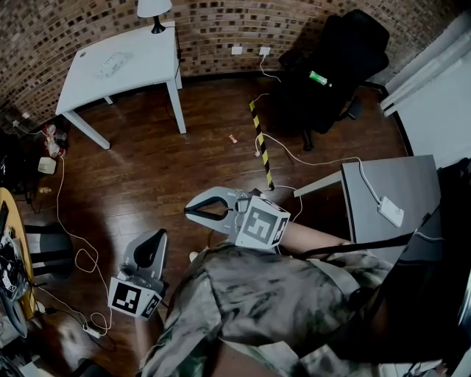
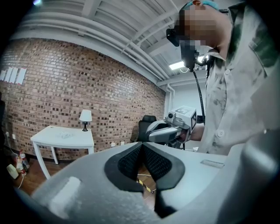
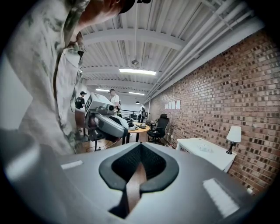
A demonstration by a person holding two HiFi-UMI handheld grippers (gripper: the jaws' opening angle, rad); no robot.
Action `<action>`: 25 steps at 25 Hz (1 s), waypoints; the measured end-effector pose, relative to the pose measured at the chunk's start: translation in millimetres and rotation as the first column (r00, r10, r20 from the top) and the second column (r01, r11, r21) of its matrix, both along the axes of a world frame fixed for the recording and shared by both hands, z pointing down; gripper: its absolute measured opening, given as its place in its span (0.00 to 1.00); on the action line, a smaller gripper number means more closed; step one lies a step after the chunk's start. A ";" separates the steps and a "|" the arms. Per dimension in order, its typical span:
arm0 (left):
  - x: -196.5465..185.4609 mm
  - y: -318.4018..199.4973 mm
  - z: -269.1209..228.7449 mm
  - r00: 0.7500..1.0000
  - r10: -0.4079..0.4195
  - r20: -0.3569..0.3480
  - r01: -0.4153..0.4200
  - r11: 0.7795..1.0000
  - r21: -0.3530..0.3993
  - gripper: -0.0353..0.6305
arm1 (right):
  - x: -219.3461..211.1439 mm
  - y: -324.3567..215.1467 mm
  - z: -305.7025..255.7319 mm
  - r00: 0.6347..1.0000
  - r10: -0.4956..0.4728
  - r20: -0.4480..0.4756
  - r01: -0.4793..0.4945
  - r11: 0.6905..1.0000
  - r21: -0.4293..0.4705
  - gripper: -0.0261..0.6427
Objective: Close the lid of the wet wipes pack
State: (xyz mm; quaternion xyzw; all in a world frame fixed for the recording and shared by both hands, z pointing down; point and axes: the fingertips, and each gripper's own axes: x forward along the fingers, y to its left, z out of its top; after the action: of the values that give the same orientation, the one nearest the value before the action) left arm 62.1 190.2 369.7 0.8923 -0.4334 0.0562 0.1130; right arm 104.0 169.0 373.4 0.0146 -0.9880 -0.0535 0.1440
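Jaws on left gripper (image 1: 156, 235) and right gripper (image 1: 190, 211) are together, empty. Pack (image 1: 112, 63) on bench (image 1: 143, 44), blurry, is probably soft; press the stiff lid.

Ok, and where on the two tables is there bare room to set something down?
The white table is mostly bare: free from the pack to its right edge, up to the lamp. The grey table is free left of the white adapter. The floor between is crossed by cables.
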 end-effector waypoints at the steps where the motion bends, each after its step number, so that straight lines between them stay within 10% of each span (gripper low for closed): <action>1: 0.4 -0.9 0.1 1.000 0.000 -0.001 0.000 1.000 -0.001 0.06 | 0.1 -0.9 0.2 1.000 -0.001 0.000 0.001 1.000 -0.001 0.04; 25: 2.2 -15.9 3.9 1.000 0.006 0.001 -0.006 1.000 -0.013 0.06 | 0.0 -13.7 4.8 1.000 0.000 0.008 0.000 1.000 -0.008 0.04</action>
State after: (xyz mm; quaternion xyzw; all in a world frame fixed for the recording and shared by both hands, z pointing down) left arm 64.3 174.3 373.6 0.8927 -0.4306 0.0599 0.1185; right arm 104.0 155.3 378.1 0.0143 -0.9888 -0.0497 0.1402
